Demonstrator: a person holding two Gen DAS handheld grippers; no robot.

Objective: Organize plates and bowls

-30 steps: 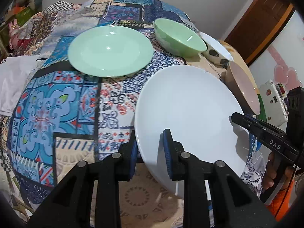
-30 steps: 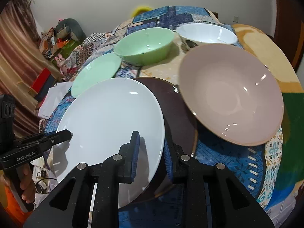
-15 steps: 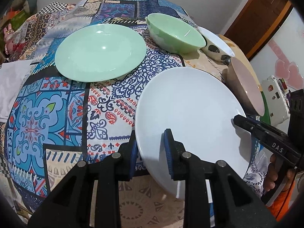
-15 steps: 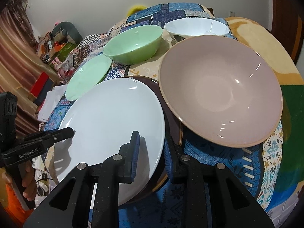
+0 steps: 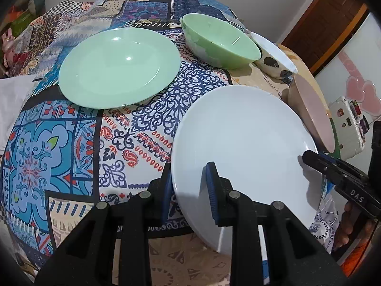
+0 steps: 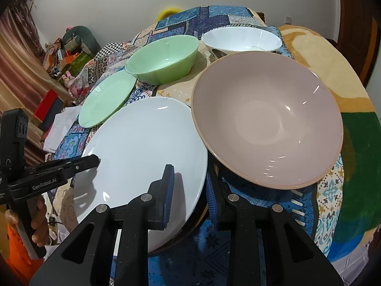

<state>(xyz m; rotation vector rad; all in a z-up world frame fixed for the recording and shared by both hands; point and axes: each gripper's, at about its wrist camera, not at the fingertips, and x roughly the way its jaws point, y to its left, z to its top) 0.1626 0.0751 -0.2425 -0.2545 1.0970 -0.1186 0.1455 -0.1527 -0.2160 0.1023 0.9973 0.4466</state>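
Table w/ patchwork cloth
I see green plate, green bowl, white bowl, pink bowl resting on it; white plate near front edge.

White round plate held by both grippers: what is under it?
Under the white round plate, a dark brown plate's rim shows at its right edge, on the patterned tablecloth. The rest is covered.

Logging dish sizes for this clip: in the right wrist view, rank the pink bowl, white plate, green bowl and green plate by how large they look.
1. Pink bowl and white plate: look alike, both nearest the camera, so unranked.
2. Green bowl and green plate: smaller, close in apparent size; both sit farther back, so true size is unsure.
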